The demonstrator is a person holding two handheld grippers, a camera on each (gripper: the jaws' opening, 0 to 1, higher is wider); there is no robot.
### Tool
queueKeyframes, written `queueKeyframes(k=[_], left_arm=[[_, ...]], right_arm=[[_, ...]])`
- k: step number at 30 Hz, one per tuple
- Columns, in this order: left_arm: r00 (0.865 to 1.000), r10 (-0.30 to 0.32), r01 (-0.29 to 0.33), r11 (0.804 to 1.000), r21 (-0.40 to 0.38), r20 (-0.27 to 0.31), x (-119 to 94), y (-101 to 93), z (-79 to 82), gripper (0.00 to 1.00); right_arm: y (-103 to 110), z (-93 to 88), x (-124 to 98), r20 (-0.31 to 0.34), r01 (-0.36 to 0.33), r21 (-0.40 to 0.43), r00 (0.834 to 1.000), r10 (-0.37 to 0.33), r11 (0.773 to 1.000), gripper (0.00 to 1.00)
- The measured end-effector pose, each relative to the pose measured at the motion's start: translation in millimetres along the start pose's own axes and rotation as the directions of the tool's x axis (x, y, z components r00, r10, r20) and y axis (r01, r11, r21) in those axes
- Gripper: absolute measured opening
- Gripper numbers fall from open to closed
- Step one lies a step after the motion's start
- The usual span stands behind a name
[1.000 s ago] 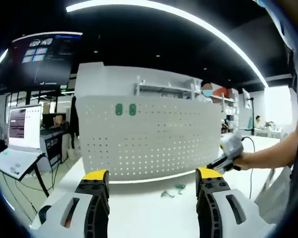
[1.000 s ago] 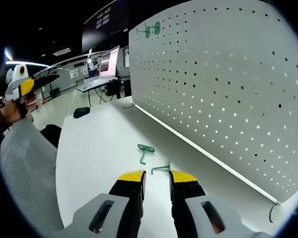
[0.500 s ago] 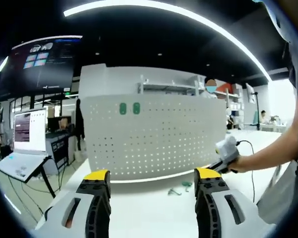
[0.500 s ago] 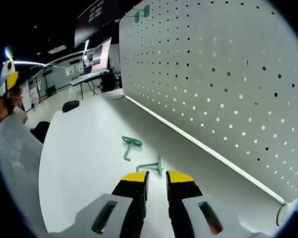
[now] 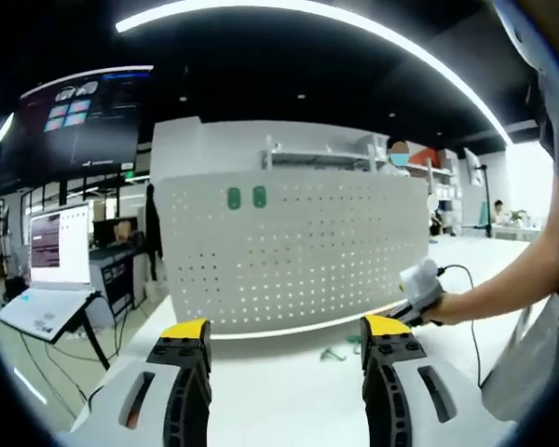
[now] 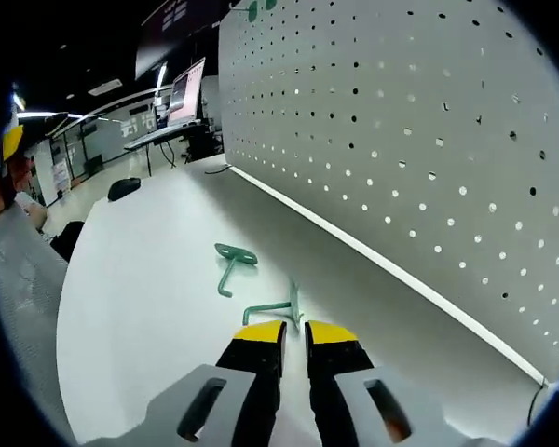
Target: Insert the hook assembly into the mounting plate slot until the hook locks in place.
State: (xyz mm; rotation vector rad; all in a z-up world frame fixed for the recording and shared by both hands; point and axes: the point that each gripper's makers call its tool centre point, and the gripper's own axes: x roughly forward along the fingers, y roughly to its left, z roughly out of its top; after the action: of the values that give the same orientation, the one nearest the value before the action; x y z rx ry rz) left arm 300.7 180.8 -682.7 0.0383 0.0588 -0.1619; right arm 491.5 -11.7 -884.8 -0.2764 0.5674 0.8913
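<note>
While unheld, hook (image 6: 270, 306) just beyond fingers (image 6: 261, 337)

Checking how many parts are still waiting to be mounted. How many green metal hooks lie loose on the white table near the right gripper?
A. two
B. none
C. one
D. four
A: one green metal hook and a second green hook lie on the white table, just ahead of the right gripper.

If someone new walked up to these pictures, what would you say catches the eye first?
Most striking is the big white pegboard standing upright along the far side of the white table, with two green hooks already mounted near its top. Two more green hooks lie on the table: one right at the right gripper tips, another just beyond.
</note>
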Motion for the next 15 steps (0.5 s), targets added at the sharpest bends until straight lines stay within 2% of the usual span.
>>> queueKeyframes(k=[7,15], left_arm=[[1.0,0.004,-0.004,1.0,-0.004,-0.006,-0.3,2.4,-1.7,0.65],[1.0,0.004,-0.004,1.0,-0.002,-0.001,-0.8,2.8,-1.6,0.65]], right_arm=[[-2.1,0.2,4.7,0.004,0.006,-0.014,1.0,-0.006,1.0,0.03],[1.5,5.9,-0.5,0.008,0.012,-0.044,1.0,-0.012,0.999,0.02]])
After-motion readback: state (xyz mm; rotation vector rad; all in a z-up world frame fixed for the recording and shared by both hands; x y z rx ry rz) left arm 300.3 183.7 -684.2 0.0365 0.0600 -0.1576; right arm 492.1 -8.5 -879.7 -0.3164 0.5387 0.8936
